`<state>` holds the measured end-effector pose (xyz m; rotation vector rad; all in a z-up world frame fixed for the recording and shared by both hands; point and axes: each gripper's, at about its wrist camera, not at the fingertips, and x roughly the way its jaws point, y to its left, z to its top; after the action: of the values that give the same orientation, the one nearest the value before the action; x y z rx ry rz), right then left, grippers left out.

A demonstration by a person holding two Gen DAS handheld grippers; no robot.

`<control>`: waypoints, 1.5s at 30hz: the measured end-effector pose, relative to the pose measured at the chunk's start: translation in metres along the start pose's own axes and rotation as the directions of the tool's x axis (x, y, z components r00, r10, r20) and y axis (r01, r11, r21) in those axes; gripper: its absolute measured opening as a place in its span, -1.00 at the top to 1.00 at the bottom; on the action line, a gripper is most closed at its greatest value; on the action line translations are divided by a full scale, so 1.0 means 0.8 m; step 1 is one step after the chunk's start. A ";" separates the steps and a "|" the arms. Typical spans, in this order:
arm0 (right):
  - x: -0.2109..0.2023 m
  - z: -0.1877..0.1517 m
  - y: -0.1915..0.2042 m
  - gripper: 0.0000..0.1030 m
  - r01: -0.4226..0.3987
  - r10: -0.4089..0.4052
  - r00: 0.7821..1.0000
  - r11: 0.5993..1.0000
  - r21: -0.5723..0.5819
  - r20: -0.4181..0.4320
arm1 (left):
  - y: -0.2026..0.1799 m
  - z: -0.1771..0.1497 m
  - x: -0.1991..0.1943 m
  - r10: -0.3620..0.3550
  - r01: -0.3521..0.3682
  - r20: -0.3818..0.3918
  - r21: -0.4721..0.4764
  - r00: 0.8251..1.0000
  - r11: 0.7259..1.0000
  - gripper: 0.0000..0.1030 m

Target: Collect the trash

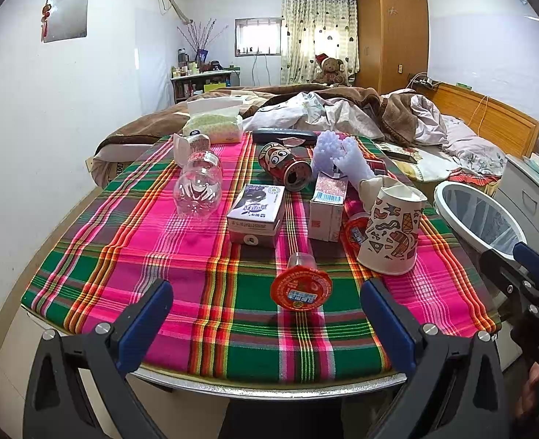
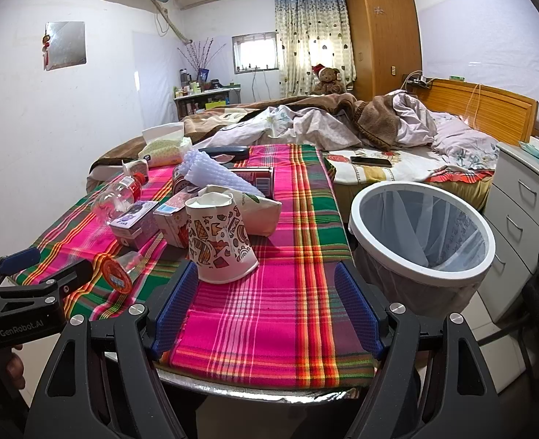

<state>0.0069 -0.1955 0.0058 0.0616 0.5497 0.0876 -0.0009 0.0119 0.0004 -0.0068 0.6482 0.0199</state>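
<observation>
Trash lies on a plaid-covered table (image 1: pixel 104 256). A small jelly cup with a red lid (image 1: pixel 301 287) lies on its side nearest my left gripper (image 1: pixel 265 325), which is open and empty just short of it. Behind it are a patterned paper cup (image 1: pixel 392 234), a purple carton (image 1: pixel 256 216), a pink carton (image 1: pixel 328 206), a clear plastic bottle (image 1: pixel 198 190), a red can (image 1: pixel 285 166) and white foam netting (image 1: pixel 337 155). My right gripper (image 2: pixel 265 307) is open over the table's near edge, in front of the patterned paper cup (image 2: pixel 220 241). A white-rimmed bin (image 2: pixel 421 226) with a liner stands right of the table.
A tissue box (image 1: pixel 214 124) and a dark remote (image 1: pixel 284 134) sit at the table's far end. A bed (image 2: pixel 379 128) with rumpled covers and a phone (image 2: pixel 371 161) lies beyond. White drawers (image 2: pixel 525 212) stand at the right, behind the bin.
</observation>
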 end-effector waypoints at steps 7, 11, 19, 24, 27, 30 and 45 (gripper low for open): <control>0.010 0.002 0.000 -0.52 -0.002 0.002 1.000 1.000 -0.003 -0.008 | 0.000 0.001 0.015 -0.010 0.010 -0.028 0.003 1.000 1.000 -1.00; 0.022 0.007 0.001 -0.52 -0.022 0.022 1.000 1.000 0.003 -0.004 | 0.001 0.000 0.034 -0.023 0.023 -0.059 0.005 0.998 1.000 -1.00; 0.055 0.017 0.011 -0.52 -0.102 0.102 0.995 0.995 0.012 -0.014 | 0.000 0.002 0.074 -0.020 0.024 -0.111 0.034 0.994 0.999 -0.99; 0.074 0.021 0.025 -0.52 -0.128 0.127 0.990 0.992 -0.014 -0.054 | 0.001 0.001 0.087 -0.067 0.072 -0.149 0.025 0.987 0.997 -0.87; 0.083 0.023 0.033 -0.52 -0.134 0.132 0.989 0.990 -0.037 -0.065 | 0.002 -0.003 0.093 -0.107 0.110 -0.177 0.012 0.978 0.994 -0.72; 0.095 0.024 0.037 -0.52 -0.137 0.132 0.987 0.989 -0.047 -0.091 | 0.007 -0.005 0.097 -0.140 0.139 -0.188 -0.017 0.972 0.990 -0.66; 0.098 0.023 0.043 -0.12 -0.117 0.111 0.989 0.991 -0.062 -0.094 | 0.022 0.006 0.101 -0.191 0.184 -0.186 -0.055 0.964 0.981 0.08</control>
<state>0.0807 -0.1540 -0.0165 0.0236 0.6329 0.2213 0.0662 0.0309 -0.0444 -0.1072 0.8371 -0.1534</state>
